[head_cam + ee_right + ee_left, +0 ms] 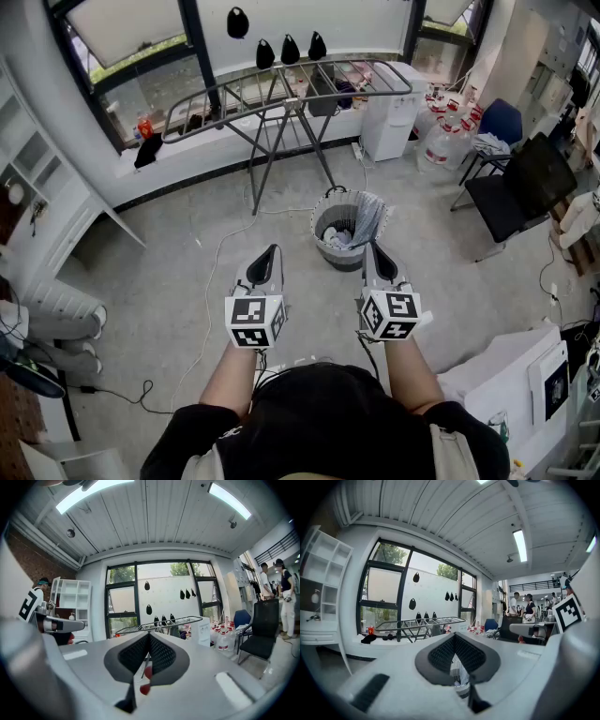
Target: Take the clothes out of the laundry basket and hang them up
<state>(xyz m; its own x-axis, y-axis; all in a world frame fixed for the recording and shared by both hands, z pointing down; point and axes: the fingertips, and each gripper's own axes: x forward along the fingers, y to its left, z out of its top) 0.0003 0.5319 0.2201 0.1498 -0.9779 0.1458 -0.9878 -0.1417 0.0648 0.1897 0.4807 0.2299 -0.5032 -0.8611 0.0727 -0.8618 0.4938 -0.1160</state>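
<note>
A round grey laundry basket (325, 228) stands on the floor with pale clothes (343, 236) inside and a grey cloth draped over its right rim. Behind it a metal drying rack (281, 92) stretches along the window, with a dark garment (325, 103) hanging from it. My left gripper (273, 252) and right gripper (372, 249) are held side by side just short of the basket, both shut with nothing in them. In the left gripper view the jaws (454, 641) meet in front of the basket (461, 674). The right gripper view shows the closed jaws (149, 639) below the rack (159, 624).
White shelving (37, 178) lines the left wall. A white cabinet (386, 122), water bottles (442, 131) and black chairs (514, 192) stand at the right. A cable (217, 272) trails over the floor left of the basket. Two people (522, 606) stand far off in the room.
</note>
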